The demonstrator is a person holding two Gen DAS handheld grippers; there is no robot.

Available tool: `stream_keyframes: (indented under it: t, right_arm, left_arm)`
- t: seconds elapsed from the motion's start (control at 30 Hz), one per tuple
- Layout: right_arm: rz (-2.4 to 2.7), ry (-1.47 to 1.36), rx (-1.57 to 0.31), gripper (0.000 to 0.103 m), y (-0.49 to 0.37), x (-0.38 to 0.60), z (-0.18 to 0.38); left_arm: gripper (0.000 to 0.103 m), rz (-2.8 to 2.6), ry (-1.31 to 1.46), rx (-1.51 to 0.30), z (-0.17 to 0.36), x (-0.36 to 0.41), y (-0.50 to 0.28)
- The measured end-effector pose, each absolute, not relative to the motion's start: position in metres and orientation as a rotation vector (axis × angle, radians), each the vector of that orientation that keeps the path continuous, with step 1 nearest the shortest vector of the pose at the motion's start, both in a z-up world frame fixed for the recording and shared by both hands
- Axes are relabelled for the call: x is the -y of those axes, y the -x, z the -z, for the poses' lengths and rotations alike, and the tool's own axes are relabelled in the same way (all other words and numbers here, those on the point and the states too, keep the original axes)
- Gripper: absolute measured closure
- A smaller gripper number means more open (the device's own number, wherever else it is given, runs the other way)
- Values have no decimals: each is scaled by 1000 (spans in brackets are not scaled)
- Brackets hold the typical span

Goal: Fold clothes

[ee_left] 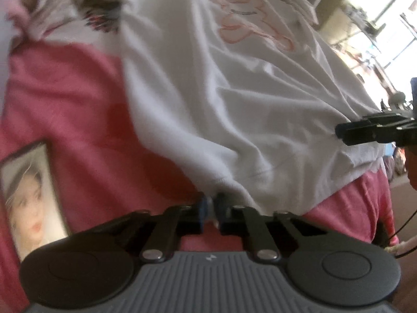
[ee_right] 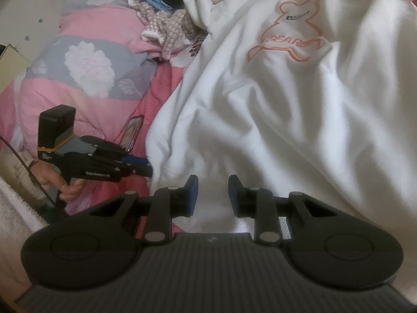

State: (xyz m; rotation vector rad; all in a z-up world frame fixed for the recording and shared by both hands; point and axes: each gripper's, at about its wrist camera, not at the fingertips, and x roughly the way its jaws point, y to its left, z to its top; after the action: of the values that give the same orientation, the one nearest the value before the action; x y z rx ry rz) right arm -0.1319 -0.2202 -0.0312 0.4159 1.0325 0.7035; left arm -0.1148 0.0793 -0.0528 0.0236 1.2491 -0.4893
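1. White cotton sweatshirt with an orange outlined bear print [ee_right: 273, 99] lay spread and wrinkled over a pink bed cover [ee_left: 65, 99], its printed chest away from both cameras and its hem toward them.
2. Left gripper [ee_left: 209, 208] – jaws closed tight on a fold of the sweatshirt's lower left corner; white cloth bunched between the blue pads.
3. In the right wrist view the left gripper [ee_right: 142, 168] sat at the garment's left edge, held by a hand [ee_right: 65, 185] low over the cover.
4. Right gripper [ee_right: 212, 194] – jaws parted, hovering over the hem; white fabric lay under the gap, nothing pinched.
5. From the left wrist view the right gripper [ee_left: 346, 130] reached the sweatshirt's right edge; contact there I could not tell.
6. A phone with a lit screen [ee_left: 31, 195] lay on the pink cover, left of the garment.
7. A pink-and-grey floral quilt [ee_right: 86, 65] and a heap of patterned clothes [ee_right: 169, 31] sat beyond the sweatshirt's left shoulder.
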Motion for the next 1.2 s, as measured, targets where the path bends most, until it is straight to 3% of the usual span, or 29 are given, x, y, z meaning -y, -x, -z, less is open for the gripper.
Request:
stream_keyframes:
  t: [0.27, 0.73, 0.93, 1.07, 1.2]
  right_arm:
    - [-683, -359, -1037, 78, 137, 224, 27]
    - [-791, -11, -1103, 78, 145, 213, -1]
    - [-992, 306, -1247, 78, 161, 204, -23]
    - [-991, 410, -1202, 78, 162, 199, -34]
    - [-931, 383, -1099, 78, 154, 188, -23]
  left_arm:
    - [100, 421, 13, -1396, 55, -107, 123]
    - [99, 454, -10, -1413, 54, -118, 125]
    - [81, 513, -44, -1369, 34, -121, 118]
    - [63, 520, -16, -1308, 23, -123, 107]
    - [59, 524, 44, -1301, 30, -116, 105]
